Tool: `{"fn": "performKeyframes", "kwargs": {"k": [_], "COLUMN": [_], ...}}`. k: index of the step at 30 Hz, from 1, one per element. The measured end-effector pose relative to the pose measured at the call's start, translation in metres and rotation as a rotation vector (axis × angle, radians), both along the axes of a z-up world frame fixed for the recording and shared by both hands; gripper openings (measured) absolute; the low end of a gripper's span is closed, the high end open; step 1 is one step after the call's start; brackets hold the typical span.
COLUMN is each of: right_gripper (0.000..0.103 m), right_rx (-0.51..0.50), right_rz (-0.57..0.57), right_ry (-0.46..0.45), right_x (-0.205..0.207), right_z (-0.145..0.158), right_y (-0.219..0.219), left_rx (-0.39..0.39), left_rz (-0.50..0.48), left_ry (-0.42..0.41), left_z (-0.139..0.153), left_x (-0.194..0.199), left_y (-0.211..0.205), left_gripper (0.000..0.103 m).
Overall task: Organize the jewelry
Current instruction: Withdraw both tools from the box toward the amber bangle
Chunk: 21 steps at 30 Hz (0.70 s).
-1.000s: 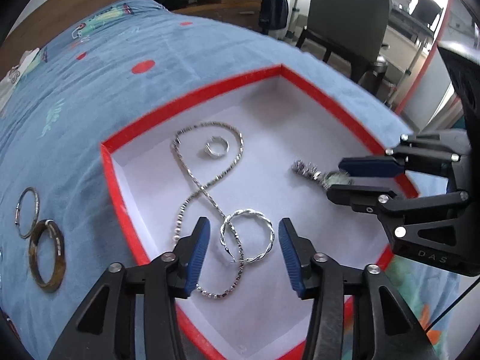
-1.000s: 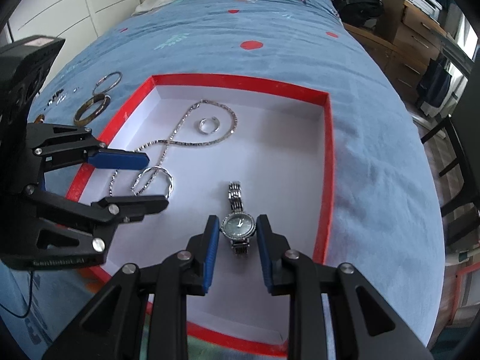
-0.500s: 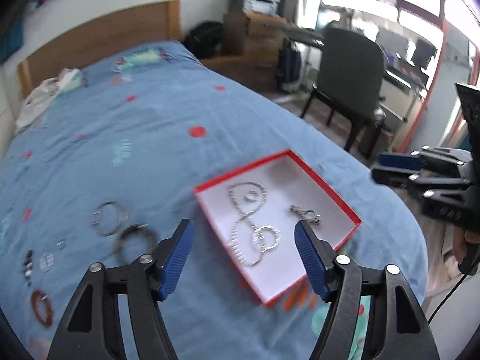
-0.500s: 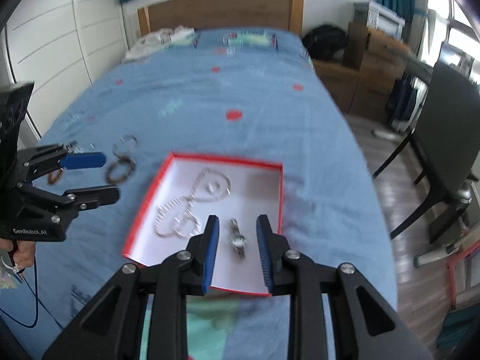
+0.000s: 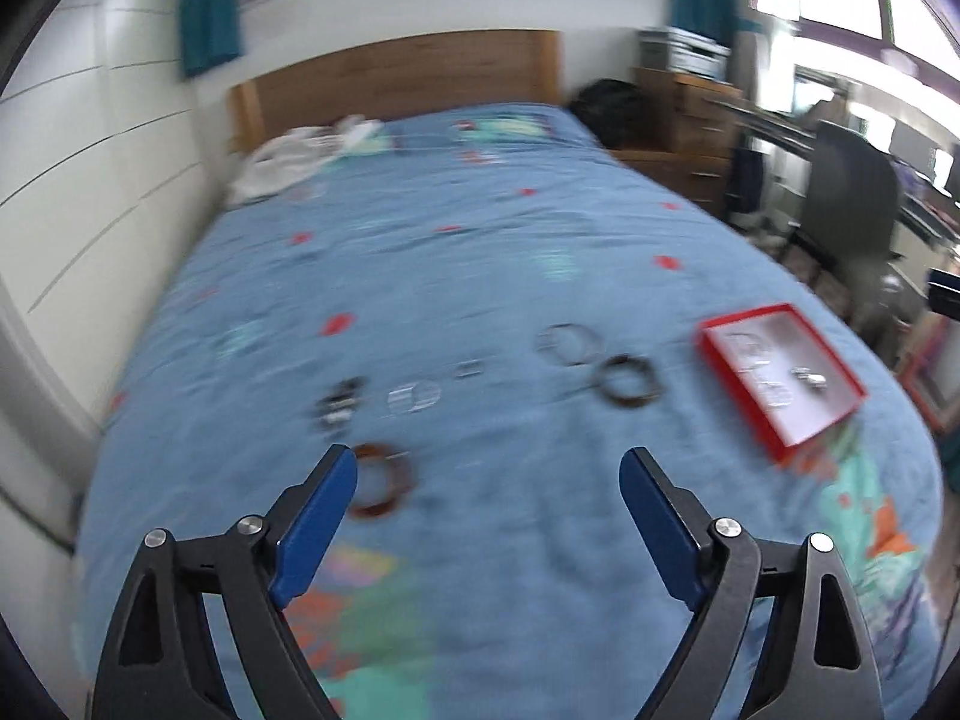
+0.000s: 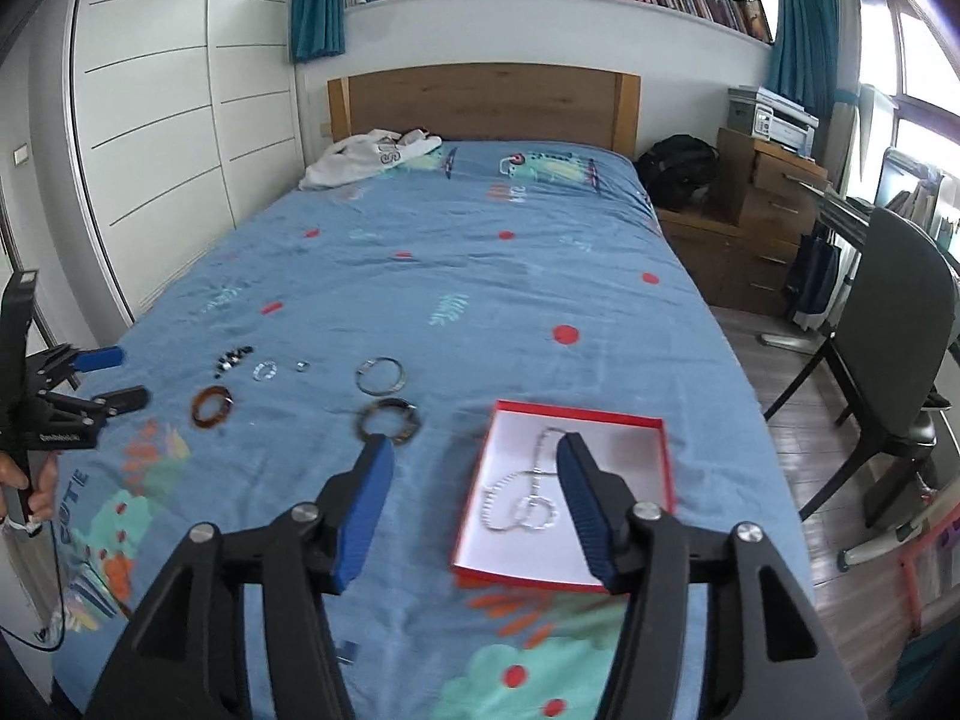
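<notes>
I am holding both hand-held grippers, left (image 5: 487, 492) and right (image 6: 474, 480), spread apart and empty, with the necklace (image 6: 528, 489) lying in the red box (image 6: 624, 417) while bangles (image 6: 387, 420) are waiting on the bed (image 6: 480, 276).

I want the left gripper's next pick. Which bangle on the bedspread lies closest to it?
The amber bangle, just beyond the left gripper's left finger. The dark bangle and the silver bangle lie farther off, nearer the red box.

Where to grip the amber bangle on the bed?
Pinch one side of the amber bangle rim, one finger inside the hole and one outside, coming straight down. It lies flat on the bed, so there is no edge to grab from the side.
</notes>
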State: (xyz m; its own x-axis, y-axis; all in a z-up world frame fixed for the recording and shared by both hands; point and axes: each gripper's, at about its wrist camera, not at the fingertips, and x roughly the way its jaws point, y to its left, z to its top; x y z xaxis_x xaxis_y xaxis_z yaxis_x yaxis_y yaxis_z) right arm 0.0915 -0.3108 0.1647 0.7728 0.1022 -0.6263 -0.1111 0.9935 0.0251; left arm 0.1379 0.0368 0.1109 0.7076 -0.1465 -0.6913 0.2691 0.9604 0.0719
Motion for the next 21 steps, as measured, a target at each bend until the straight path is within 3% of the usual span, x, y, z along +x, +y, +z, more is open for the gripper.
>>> {"fn": "performKeyframes", "kwargs": {"k": [8, 12, 21], "right_gripper": [0.066, 0.067, 0.067], "right_rx": [0.017, 0.030, 0.052], "right_rz": [0.008, 0.005, 0.033], "right_ry": [-0.023, -0.026, 0.045], "right_x": [0.012, 0.026, 0.072], "right_z": [-0.009, -0.017, -0.064], "right_y": [0.030, 0.039, 0.064], "left_rx": [0.010, -0.001, -0.046], "left_rz": [0.172, 0.208, 0.212], "left_ry": [-0.007, 0.002, 0.088], "left_z": [-0.009, -0.022, -0.072], "left_x": [-0.007, -0.003, 0.028], "left_y": [0.096, 0.107, 0.107], "left_gripper": [0.096, 0.096, 0.096]}}
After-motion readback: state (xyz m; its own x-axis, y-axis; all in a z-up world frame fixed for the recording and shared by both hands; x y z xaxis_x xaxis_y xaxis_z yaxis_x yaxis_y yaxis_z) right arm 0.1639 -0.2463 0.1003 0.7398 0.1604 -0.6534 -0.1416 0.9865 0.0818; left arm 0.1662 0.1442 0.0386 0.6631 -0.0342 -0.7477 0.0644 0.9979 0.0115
